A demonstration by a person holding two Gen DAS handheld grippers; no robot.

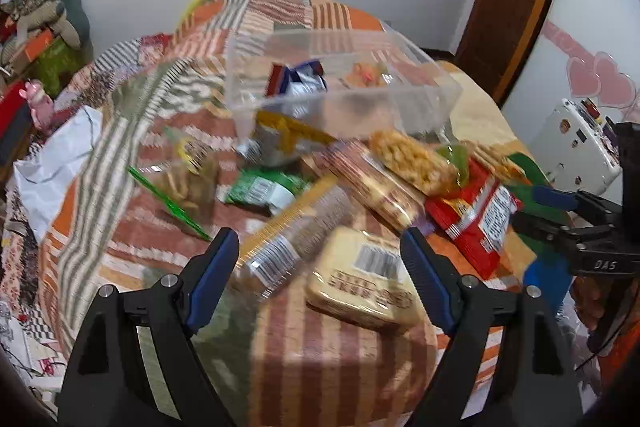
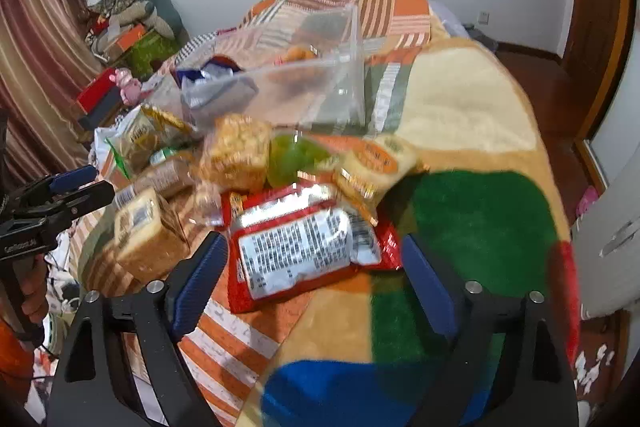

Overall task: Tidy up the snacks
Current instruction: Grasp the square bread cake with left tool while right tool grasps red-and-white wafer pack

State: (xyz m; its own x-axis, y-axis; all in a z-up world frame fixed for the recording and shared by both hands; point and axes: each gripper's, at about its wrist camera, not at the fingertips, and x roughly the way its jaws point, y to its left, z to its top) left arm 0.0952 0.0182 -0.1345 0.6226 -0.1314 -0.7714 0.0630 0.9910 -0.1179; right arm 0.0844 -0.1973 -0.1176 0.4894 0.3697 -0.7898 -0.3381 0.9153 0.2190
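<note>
Snacks lie heaped near the middle of the bed (image 1: pixel 312 367), on its striped quilt, just in front of a clear plastic bin (image 1: pixel 424 99) that already holds a few packets. In the left wrist view the left tongs (image 1: pixel 320 267) stand released, nothing pressed between them, framing a long biscuit sleeve (image 1: pixel 288 231) and a pale wrapped cake (image 1: pixel 360 279); the right tongs (image 1: pixel 560 211) show at the right edge. In the right wrist view the right tongs (image 2: pixel 314 279) are likewise released, straddling a red packet (image 2: pixel 304 247) lying flat where quilt meets plush blanket. Both frames are blurred. To do this well, I judge each should settle on one packet, close across its narrow width without crushing, and lift clear before heading to the bin.
</note>
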